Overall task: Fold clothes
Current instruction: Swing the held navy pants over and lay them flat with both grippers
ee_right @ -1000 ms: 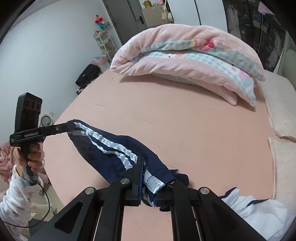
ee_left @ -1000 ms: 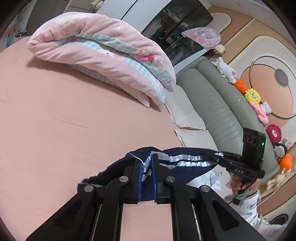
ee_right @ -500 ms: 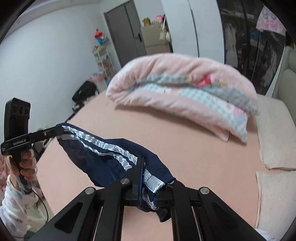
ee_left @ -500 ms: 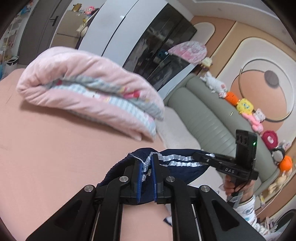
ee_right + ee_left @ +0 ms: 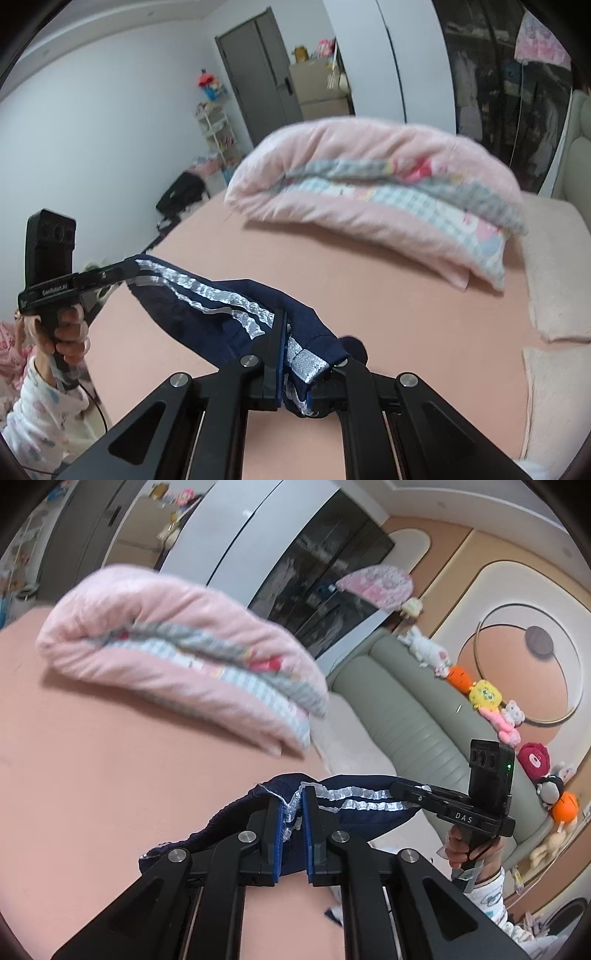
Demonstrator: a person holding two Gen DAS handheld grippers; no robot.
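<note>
the left claw point(image 5: 293, 805) is clamped on one end of the navy garment point(image 5: 354, 805), its blue pads pressed against the silver-striped edge. the right claw point(image 5: 295, 354) is clamped on the other end of the same navy garment point(image 5: 236, 314). the garment spans between the two claws, stretched along its silver stripes point(image 5: 207, 291), and hangs clear above the bed point(image 5: 92, 757), with its lower part sagging below the line between the claws. in the left wrist view, the right claw's tips meet the garment to the right of the left claw, with a hand point(image 5: 461, 849) on its handle. in the right wrist view, a hand point(image 5: 62, 328) in a patterned sleeve point(image 5: 48, 406) holds the left device to the left. ahead of both claws, a folded pink blanket point(image 5: 369, 177) lies on the bed. plush toys point(image 5: 487, 698) line the headboard point(image 5: 406, 709) to the right of the left claw.
</note>
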